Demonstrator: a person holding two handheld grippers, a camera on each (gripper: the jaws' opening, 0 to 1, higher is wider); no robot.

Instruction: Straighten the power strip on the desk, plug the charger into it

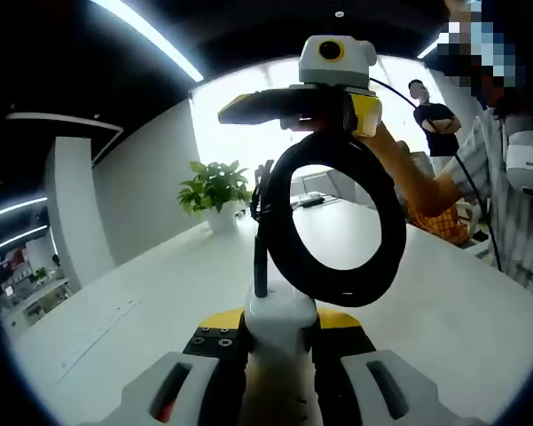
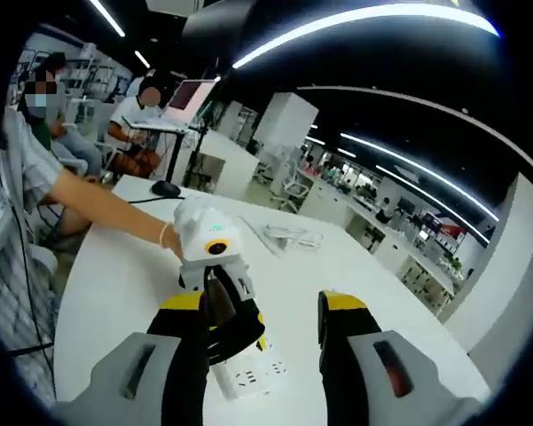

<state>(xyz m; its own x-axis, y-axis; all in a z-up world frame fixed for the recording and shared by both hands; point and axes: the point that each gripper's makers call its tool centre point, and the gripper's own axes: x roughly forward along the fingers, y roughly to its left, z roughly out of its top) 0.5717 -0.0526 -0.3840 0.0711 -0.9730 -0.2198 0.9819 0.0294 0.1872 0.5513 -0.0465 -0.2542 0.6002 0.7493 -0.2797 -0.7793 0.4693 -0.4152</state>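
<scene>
The white power strip point(image 1: 279, 312) stands on end between my left gripper's point(image 1: 279, 330) jaws, which are shut on it. Its black cable point(image 1: 386, 226) rises from the strip and curls into a big loop above the white table point(image 1: 142, 311). The top of that loop reaches my right gripper point(image 1: 324, 114), held by a person's hand. In the right gripper view, the strip's socket face point(image 2: 248, 377) shows below the left gripper point(image 2: 217, 277). The black cable point(image 2: 223, 319) lies against the left jaw of my right gripper point(image 2: 262, 311), whose jaws stand wide apart.
A potted plant point(image 1: 215, 191) stands at the table's far end. A bundle of white cable point(image 2: 288, 235) and a black mouse point(image 2: 166, 188) lie farther along the table point(image 2: 115, 284). People sit at a desk with a laptop point(image 2: 186, 93); another person point(image 1: 436, 115) stands behind.
</scene>
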